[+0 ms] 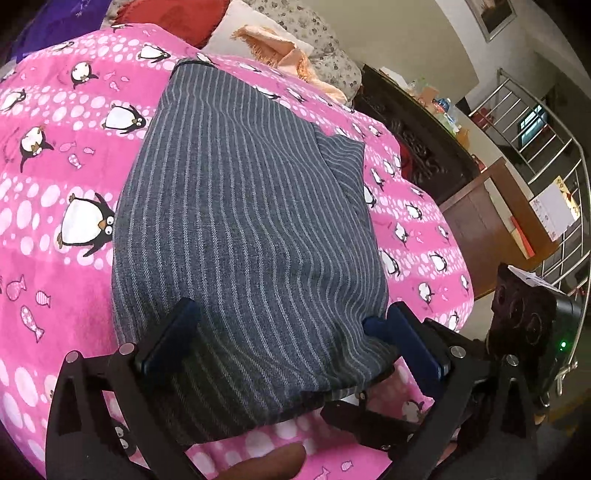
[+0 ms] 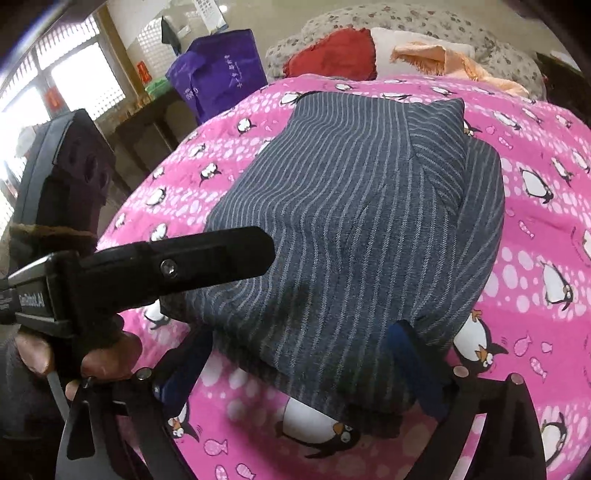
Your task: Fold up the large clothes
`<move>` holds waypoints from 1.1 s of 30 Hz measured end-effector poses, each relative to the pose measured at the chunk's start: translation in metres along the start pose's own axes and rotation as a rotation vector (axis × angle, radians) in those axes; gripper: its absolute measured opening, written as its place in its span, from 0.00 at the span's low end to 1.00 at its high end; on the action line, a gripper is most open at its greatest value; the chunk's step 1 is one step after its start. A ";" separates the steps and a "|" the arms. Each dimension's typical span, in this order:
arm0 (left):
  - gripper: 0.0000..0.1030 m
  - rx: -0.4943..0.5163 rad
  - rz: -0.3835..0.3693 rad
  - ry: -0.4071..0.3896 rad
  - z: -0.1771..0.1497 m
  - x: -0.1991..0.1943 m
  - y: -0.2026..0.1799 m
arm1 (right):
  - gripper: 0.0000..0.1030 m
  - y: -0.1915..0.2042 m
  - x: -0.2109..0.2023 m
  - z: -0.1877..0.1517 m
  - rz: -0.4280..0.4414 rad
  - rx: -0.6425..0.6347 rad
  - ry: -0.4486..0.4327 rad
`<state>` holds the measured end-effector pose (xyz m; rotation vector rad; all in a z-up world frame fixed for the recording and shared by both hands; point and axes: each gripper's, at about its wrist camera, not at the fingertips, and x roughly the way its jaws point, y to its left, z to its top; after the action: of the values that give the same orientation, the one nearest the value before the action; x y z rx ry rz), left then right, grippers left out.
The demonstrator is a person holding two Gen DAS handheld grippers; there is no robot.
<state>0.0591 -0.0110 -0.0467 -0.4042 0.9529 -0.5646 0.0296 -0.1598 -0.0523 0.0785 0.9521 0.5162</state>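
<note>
A grey garment with thin white stripes (image 1: 240, 221) lies folded into a thick rectangle on a pink penguin-print blanket (image 1: 55, 147); it also shows in the right wrist view (image 2: 351, 221). My left gripper (image 1: 291, 332) is open, its blue-padded fingers (image 1: 173, 336) straddling the garment's near edge. My right gripper (image 2: 303, 354) is open too, its fingers (image 2: 410, 354) at either side of the garment's near corner. The left gripper's body (image 2: 147, 269) crosses the right wrist view at the left. A small folded flap (image 2: 436, 147) lies on the far right corner.
Red (image 2: 332, 51), white and orange (image 2: 443, 55) cloths lie at the blanket's far end against a floral cushion (image 2: 406, 14). A purple bag (image 2: 218, 70) stands far left. A dark wooden cabinet (image 1: 413, 147) and a metal stair railing (image 1: 546, 147) are on the right.
</note>
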 end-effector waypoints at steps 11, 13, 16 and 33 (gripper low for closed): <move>0.99 0.073 0.271 -0.046 0.009 -0.051 -0.039 | 0.83 0.006 -0.054 0.002 -0.232 0.026 -0.020; 0.99 0.082 0.375 -0.019 0.008 -0.062 -0.049 | 0.83 0.006 -0.077 -0.002 -0.336 0.056 -0.040; 0.99 0.065 0.466 -0.016 0.003 -0.076 -0.057 | 0.83 -0.001 -0.109 -0.011 -0.355 0.151 -0.083; 0.99 0.085 0.587 -0.115 -0.050 -0.124 -0.106 | 0.83 0.041 -0.176 -0.061 -0.392 0.239 -0.191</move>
<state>-0.0688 -0.0224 0.0663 -0.0666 0.8798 -0.0455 -0.1169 -0.2135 0.0572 0.1500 0.8121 0.0301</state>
